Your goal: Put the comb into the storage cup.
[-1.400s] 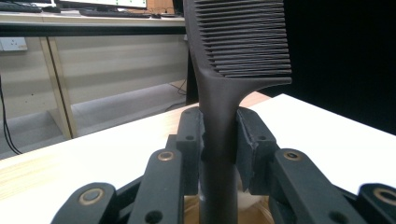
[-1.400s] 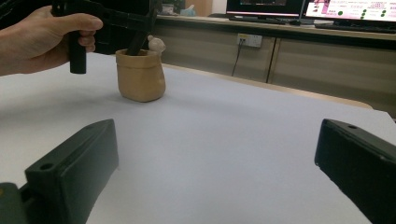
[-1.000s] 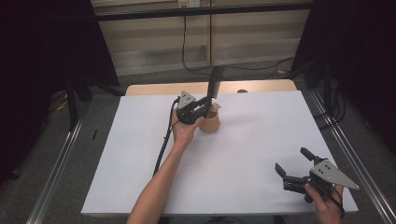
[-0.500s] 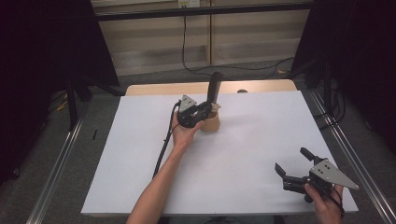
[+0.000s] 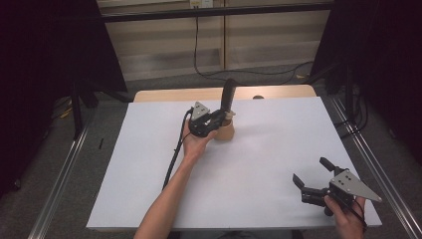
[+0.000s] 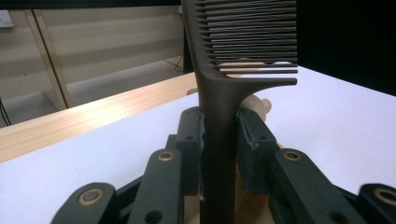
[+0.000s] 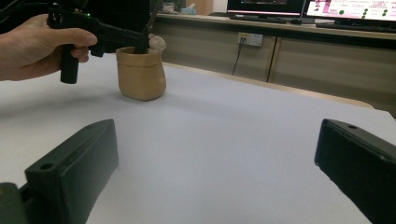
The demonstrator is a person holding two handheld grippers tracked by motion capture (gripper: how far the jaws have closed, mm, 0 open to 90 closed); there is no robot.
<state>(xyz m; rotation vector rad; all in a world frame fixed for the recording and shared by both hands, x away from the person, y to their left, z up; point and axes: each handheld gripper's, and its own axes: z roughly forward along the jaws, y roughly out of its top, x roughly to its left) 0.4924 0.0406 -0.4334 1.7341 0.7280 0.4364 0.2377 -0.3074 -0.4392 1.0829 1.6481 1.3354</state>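
Two black grippers work over a flat, matte white surface [image 5: 259, 164] that lies on a pale wooden tabletop [image 5: 174, 94], whose grain shows along the far edge. The left gripper [image 5: 219, 118], made of dark hard plastic with brass-coloured pivot pins at its linkages, is pressed together on the straight handle of a black plastic comb [image 6: 219, 140]. The comb stands upright, its fine, even teeth running off to one side above the pads; in the high view its dark shaft [image 5: 228, 94] rises above the gripper. A grey three-cornered plate sits on top of this gripper and a black cable trails back along the person's forearm.

Just beneath the left gripper stands a small tan holder [image 7: 140, 72] shaped like a soft paper bag, with a rolled rim and slightly creased walls. The comb's lower end goes down into its mouth, beside a small pale rounded object [image 7: 157, 43] at the rim, too small to identify. The holder sits toward the far middle of the surface.

The right gripper [image 5: 313, 180] is held at the near right corner, well apart from the holder, its blocky matte jaws spread wide with nothing between them.

Monitors [image 7: 350, 7] glow along a far counter in the right gripper view; their writing is too small to read.
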